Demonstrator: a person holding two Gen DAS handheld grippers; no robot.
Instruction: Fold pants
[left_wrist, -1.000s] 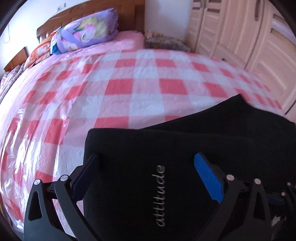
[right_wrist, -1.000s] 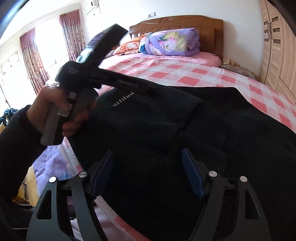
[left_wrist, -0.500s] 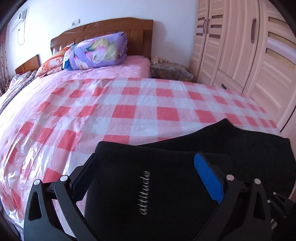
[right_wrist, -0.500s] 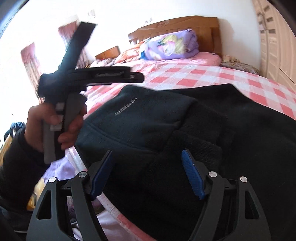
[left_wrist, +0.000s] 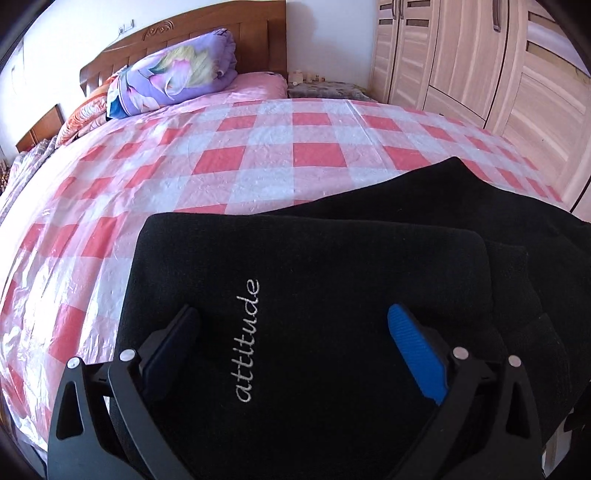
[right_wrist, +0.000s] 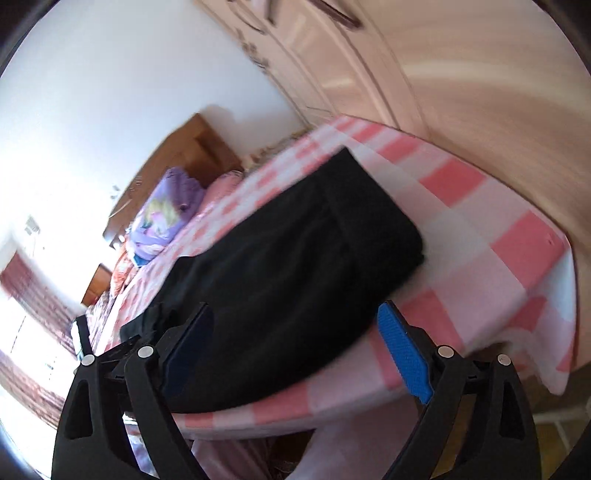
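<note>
Pants folded at least once, still to be tidied

The black fleece pants (left_wrist: 332, 295) lie doubled at lower centre on the pink checked plastic bed cover (left_wrist: 258, 147); left gripper (left_wrist: 291, 332) hovers released, right gripper (right_wrist: 295, 332) is opening with nothing between its fingers; 1 more fold seems left.

The black pants (left_wrist: 332, 295) bear the stitched word "attitude"
</note>
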